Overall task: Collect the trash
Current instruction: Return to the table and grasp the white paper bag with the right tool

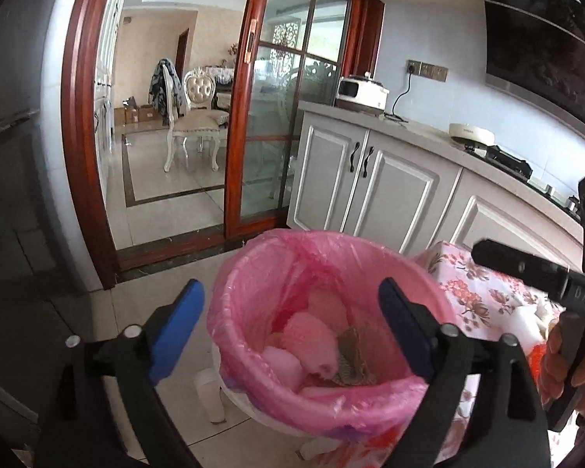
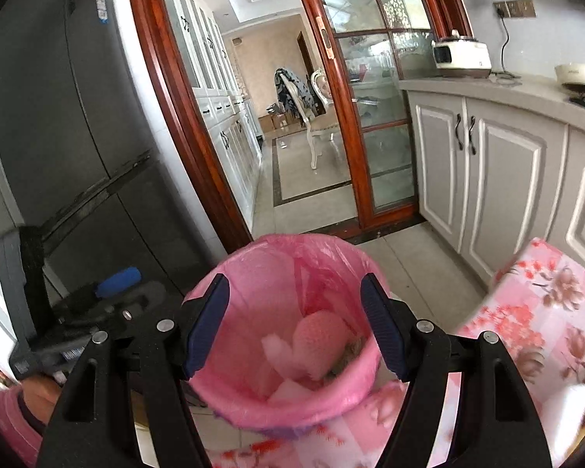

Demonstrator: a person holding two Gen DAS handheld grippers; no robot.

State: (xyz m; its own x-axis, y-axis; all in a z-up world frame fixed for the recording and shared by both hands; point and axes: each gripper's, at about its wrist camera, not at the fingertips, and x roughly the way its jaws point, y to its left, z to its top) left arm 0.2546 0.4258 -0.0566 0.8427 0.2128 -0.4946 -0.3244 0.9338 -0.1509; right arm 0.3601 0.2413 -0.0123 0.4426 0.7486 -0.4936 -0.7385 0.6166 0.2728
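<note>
The bin (image 1: pixel 323 335) stands on the tiled floor (image 1: pixel 163 191), lined with a pink bag (image 1: pixel 253 273) folded over its rim, and both grippers hang above its mouth. In the left wrist view the left gripper (image 1: pixel 292 325) has its jaws spread wide and released, nothing between the blue pads but the open bin below; one pad sits at 9 o'clock of the bin's rim, the other over its 3 o'clock side. In the right wrist view the right gripper (image 2: pixel 294 325) is likewise released, jaws apart, gripping nothing, its pads framing the bin at 9 and 3 o'clock. The trash (image 1: pixel 312 335) lies at the bottom of the bag: pale crumpled wads, a rounded pinkish lump and a brownish scrap (image 1: pixel 351 358) at 3 o'clock of it. A floral cloth (image 1: pixel 483 292) covers a surface just beside the bin at 3 o'clock. In the left view, the right gripper's body enters from 3 o'clock, a hand (image 1: pixel 573 362) wrapped around its handle. A white cup (image 1: pixel 210 394) lies on the floor at 8 o'clock of the bin. Beyond, at 12 o'clock, a wood-framed sliding door (image 1: pixel 253 117) stands partly open; cabinets (image 1: pixel 370 179) run along at 2 o'clock, and a dark fridge (image 2: pixel 70 136) shows at 9 o'clock in the right view.
</note>
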